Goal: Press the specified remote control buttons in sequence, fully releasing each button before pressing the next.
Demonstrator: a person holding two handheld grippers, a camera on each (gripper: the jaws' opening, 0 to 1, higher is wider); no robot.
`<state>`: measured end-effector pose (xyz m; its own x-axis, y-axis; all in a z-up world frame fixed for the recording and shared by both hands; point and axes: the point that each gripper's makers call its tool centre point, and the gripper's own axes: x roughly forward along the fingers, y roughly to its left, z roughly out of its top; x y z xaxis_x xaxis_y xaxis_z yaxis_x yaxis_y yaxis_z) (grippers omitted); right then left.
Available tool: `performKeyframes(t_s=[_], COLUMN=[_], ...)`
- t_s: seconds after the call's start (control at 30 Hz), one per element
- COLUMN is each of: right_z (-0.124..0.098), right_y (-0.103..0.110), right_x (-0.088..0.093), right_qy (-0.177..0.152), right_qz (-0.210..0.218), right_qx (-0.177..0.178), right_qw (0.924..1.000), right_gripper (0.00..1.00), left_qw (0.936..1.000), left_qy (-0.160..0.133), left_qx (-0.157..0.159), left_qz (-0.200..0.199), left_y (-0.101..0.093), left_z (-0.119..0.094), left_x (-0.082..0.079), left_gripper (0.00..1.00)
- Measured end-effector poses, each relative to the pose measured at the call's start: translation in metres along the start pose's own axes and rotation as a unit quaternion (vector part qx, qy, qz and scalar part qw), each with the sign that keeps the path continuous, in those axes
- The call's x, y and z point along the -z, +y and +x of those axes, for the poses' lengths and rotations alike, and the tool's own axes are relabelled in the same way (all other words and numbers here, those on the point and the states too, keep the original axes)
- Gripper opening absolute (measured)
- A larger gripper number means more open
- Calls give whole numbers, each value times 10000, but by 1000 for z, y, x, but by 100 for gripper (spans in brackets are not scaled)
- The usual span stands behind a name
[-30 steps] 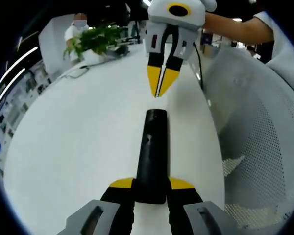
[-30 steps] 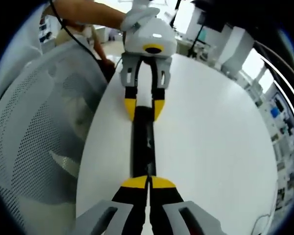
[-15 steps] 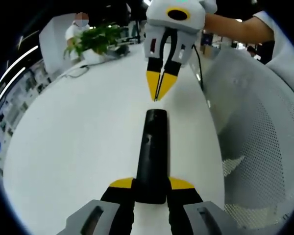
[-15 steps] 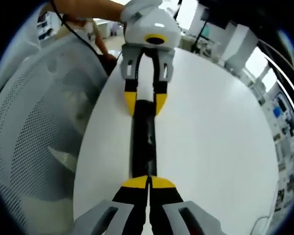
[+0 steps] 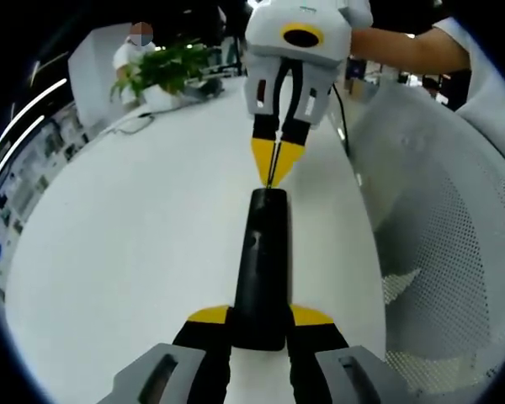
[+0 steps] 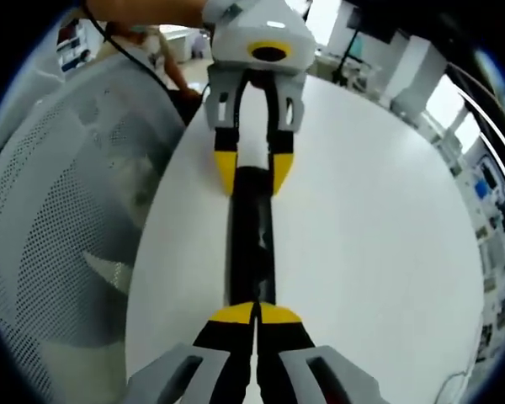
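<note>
In the left gripper view, the left gripper [image 5: 259, 318] is clamped on the near end of the black remote control [image 5: 261, 261], its two yellow-tipped jaws pressed against the two long sides, and this grip looks the same as half a second ago. The remote lies flat on the white table [image 5: 135, 252], not far from the table edge where a white mesh chair [image 5: 438, 219] stands. What has changed is the right gripper [image 5: 272, 168]: its jaws are together, forming one point, and it has come down and closer, so that now the tip is at the far end of the remote, where before there was a clear gap of table between them. I cannot tell if the tip already touches. In the right gripper view, the right gripper [image 6: 254, 316] shows its jaws closed on nothing, and the yellow tips overlap the near end of the remote control [image 6: 251, 240], which runs away toward the left gripper [image 6: 252, 172] holding its other end. The left gripper appears a little larger and nearer here than before, which agrees with the approach. My judgement is that a press is about to begin, with the left gripper steadying the remote; which button is the target I cannot read.
</note>
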<state>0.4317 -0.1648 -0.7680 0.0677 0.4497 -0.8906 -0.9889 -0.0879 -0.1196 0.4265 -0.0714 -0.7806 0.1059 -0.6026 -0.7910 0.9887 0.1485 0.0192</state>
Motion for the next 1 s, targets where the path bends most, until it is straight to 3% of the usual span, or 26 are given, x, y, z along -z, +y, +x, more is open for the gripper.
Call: performKeyframes(t_s=[1.0], right_z=[6], right_y=[1], right_x=[2], right_qy=[142], right_qz=[-84], right_qx=[-78], right_qw=[9998], right_gripper=[0], left_qw=[10000], left_qy=[-74], left_qx=[12], left_qz=[-26], left_y=[0], left_z=[1], left_x=[0], left_gripper=[24])
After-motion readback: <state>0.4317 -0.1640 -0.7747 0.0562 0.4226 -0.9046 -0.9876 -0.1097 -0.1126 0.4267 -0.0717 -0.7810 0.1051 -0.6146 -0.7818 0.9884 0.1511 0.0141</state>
